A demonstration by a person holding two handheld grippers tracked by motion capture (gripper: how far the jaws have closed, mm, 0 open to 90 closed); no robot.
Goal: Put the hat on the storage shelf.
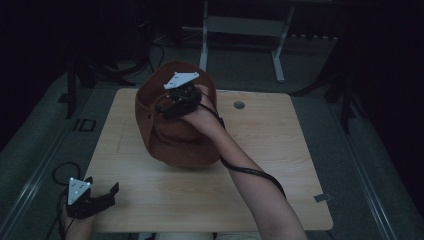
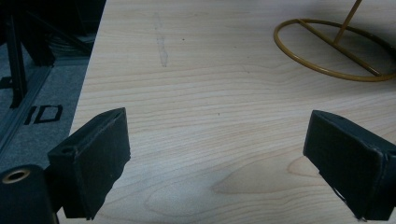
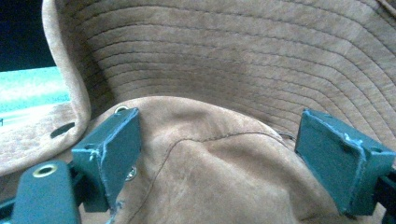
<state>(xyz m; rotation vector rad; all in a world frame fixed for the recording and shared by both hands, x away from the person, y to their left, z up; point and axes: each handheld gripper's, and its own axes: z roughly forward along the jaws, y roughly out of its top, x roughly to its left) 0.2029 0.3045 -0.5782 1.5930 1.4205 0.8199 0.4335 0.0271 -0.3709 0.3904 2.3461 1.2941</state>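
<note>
Brown suede hat (image 1: 172,135) sits upright near the middle of the wooden table (image 1: 280,165), a bit toward the far left, brim curled up on the left side. In the high view the right gripper (image 1: 175,102) is over the hat's crown, the person's right hand (image 1: 202,117) and forearm reaching in from the bottom right, black cable trailing along the arm.

In the right gripper view the right gripper (image 3: 219,154) has its jaws spread wide, one on each side of the hat's crown (image 3: 215,163). The crown fabric bulges up between them but the pads are not pressing on it, so nothing is gripped. Stitched brim (image 3: 243,51) rises behind the crown. Small metal eyelet (image 3: 121,109) sits just beside the left jaw.

Left gripper (image 1: 92,197) rests at the near left corner of the table, well apart from the hat. In the left gripper view the left gripper (image 2: 217,154) is also wide open, empty, bare wood between the jaws. Gold wire ring base (image 2: 334,51) of a stand lies on the table farther off, top right of that view.
</note>
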